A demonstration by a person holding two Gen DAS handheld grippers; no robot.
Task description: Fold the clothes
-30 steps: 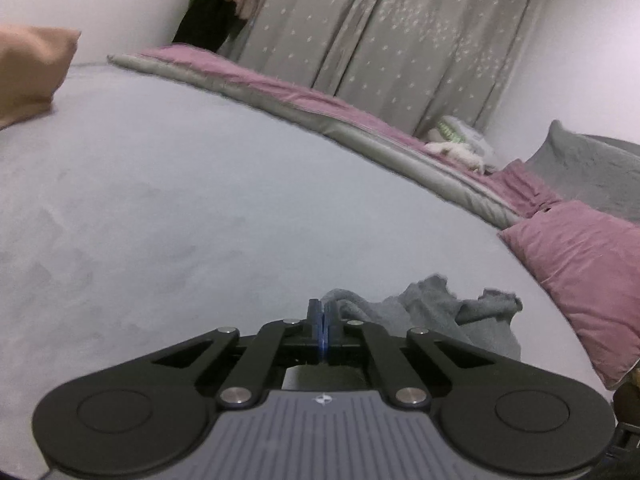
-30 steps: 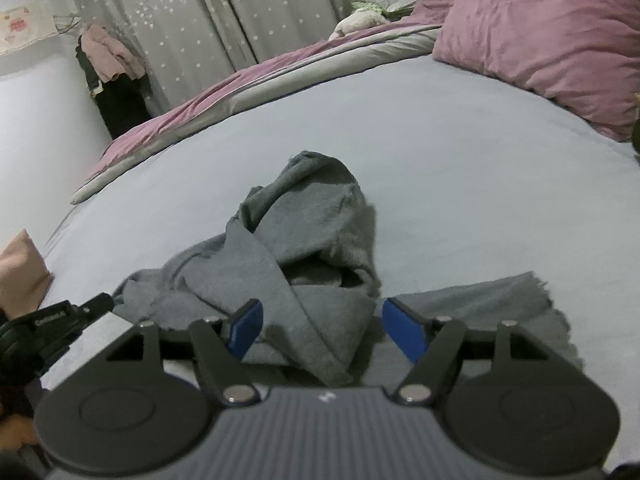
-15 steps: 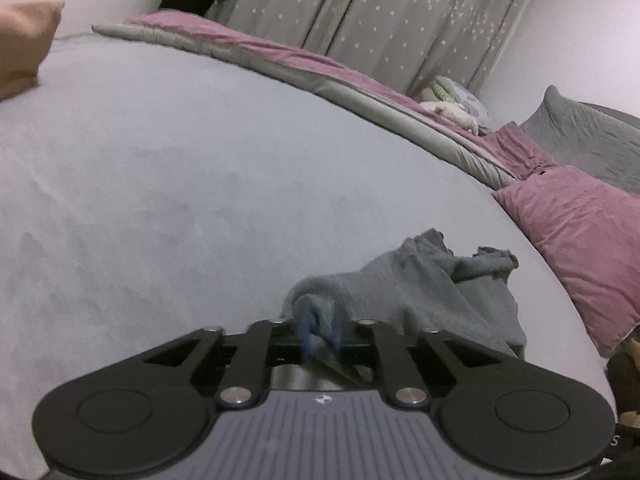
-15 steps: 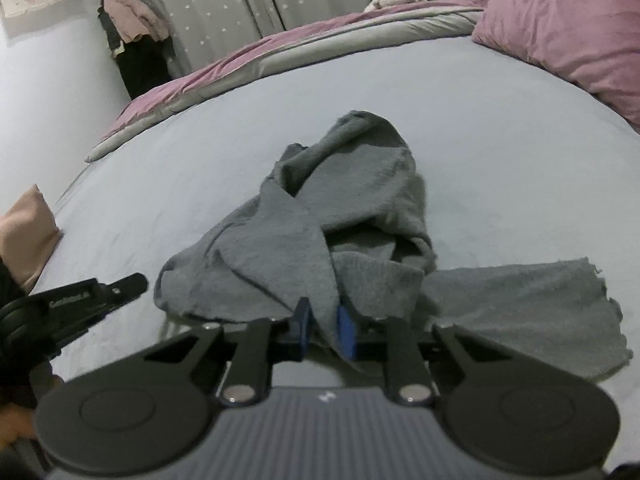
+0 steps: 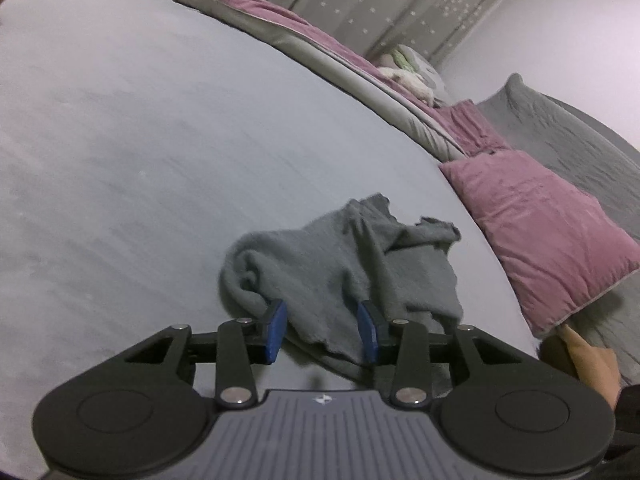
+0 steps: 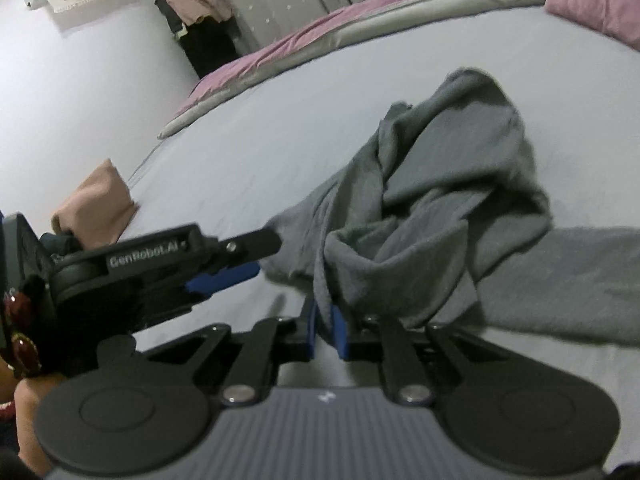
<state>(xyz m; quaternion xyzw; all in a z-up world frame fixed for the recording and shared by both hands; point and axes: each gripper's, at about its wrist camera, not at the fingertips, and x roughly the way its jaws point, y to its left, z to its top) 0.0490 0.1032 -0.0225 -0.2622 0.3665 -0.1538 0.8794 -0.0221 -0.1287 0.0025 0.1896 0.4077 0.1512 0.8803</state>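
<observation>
Untangling is the step in hand: crumpled grey knit garment (image 6: 432, 216) lies bunched on the pale grey bedsheet (image 5: 160, 140). Right gripper (image 6: 325, 330) pinches a fold between nearly closed jaws. Left gripper (image 5: 322, 330), jaws wide, empty, straddles the near edge. Next: close left, spread flat.

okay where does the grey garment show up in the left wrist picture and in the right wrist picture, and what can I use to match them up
Left wrist view: the grey garment lies crumpled low in the centre, right ahead of the open left gripper.
Right wrist view: it fills the centre and right, one fold pinched in the right gripper.
Shared landmark: the pink and grey duvet bunched along the far side of the bed, below the starred curtains.
</observation>
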